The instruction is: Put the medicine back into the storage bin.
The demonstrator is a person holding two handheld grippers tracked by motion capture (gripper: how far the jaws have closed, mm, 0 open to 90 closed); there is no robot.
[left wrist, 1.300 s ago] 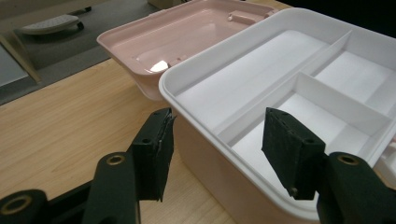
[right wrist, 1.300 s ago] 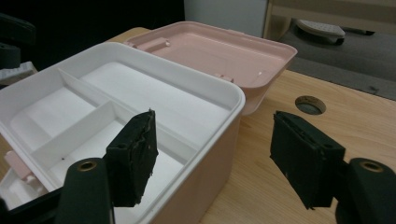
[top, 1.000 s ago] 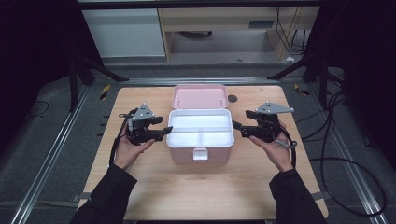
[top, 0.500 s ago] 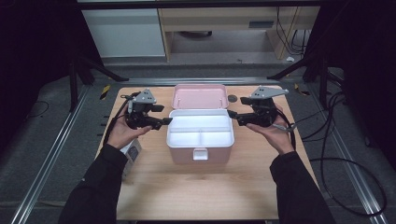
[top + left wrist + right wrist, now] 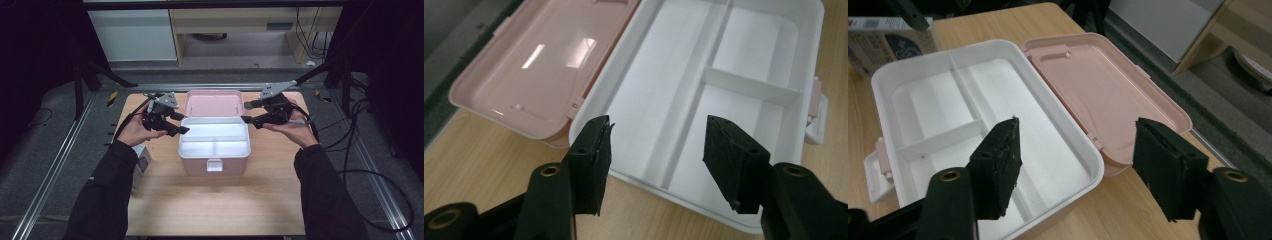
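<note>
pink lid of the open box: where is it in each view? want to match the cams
High view: the pink lid lies open flat at upper centre, behind the white tray.
Left gripper view: the lid is at upper left, left of the tray.
Right gripper view: the lid is at centre right, right of the tray.
Shared landmark: the hinge edge where the lid meets the tray's long compartment.

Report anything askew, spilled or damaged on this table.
Nothing stands out. The white box sits square on the table, its pink lid folded flat behind it, its compartments empty and clean. A small carton lies beside the left sleeve.
</note>
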